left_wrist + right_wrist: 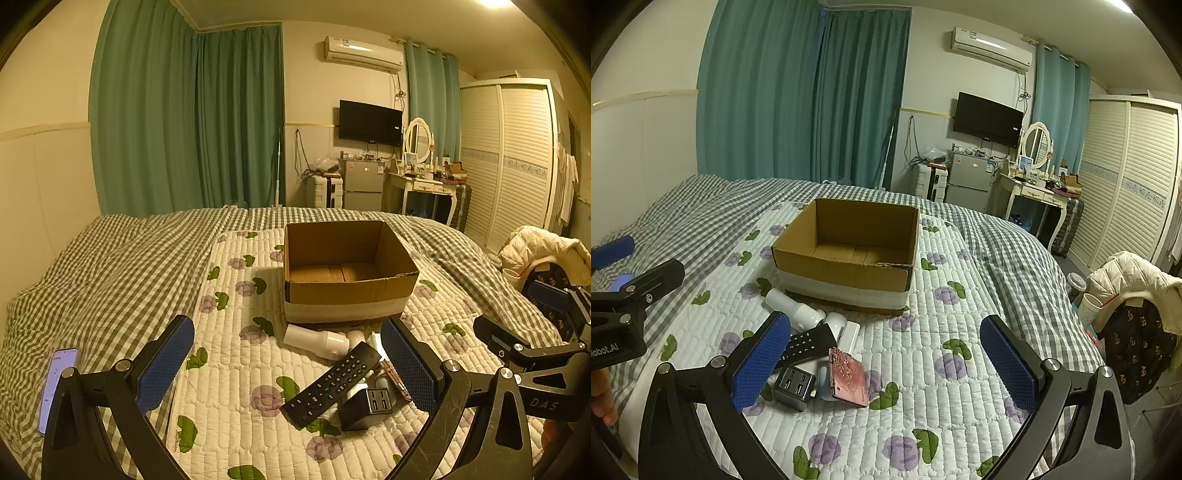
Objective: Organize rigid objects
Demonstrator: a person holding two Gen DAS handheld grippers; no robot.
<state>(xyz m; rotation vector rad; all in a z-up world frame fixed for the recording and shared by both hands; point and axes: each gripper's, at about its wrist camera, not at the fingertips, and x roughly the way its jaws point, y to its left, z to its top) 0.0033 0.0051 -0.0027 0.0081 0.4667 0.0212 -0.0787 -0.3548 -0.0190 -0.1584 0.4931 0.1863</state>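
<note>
With both grippers, left [288, 365] and right [886, 363], wide apart and empty, we judge the remote [330, 384] light, stiff and slippery, best pinched across its narrow middle before going into the box [347, 273].

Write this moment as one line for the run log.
left gripper: open | right gripper: open | cardboard box: empty | remote: on quilt

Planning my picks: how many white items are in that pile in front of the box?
3 visible: a white bottle nearest the cardboard box, a small white cylinder beside it, and a flat white block next. More may hide under the remote.
</note>
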